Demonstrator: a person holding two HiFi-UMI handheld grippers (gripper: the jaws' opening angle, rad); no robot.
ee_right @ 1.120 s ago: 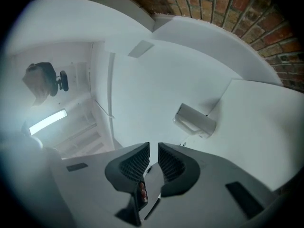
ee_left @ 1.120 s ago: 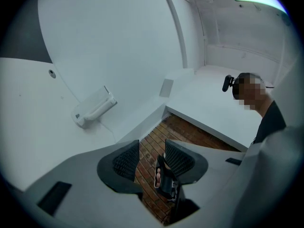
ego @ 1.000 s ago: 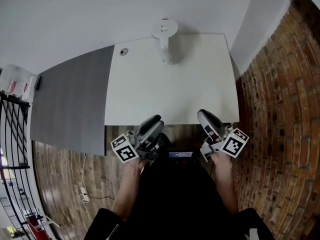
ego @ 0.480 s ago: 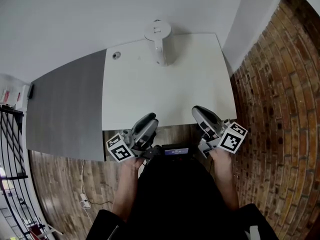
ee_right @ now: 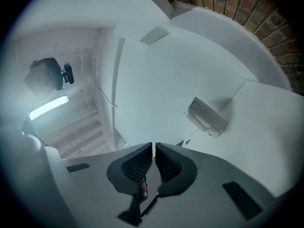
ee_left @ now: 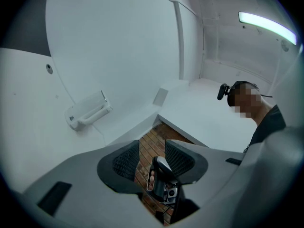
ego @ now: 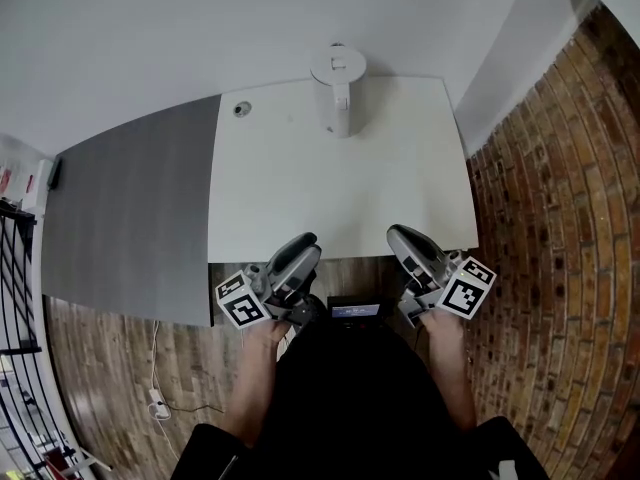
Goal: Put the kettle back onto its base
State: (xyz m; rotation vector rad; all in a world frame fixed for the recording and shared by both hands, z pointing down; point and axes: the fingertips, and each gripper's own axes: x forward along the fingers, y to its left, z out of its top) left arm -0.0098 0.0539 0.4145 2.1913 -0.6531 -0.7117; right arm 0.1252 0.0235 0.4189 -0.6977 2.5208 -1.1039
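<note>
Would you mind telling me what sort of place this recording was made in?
Probably an office or studio room rather than a kitchen: a plain white table against a white wall, an exposed brick wall beside it, wood-plank flooring, and a white kettle on the table.

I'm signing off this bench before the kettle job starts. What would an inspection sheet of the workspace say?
Surface: white table, bare apart from the items below; a grey panel adjoins its left side.
Job's things: white kettle upright at the far edge; its base cannot be told apart from it.
Clutter: one small round fitting near the far left corner.
Grippers: left gripper open, nothing between its jaws; right gripper shut, empty; both at the table's near edge.
Cables: a cable with plug lies on the floor at left.
Surroundings: brick wall at right, wood floor, white wall behind.
</note>
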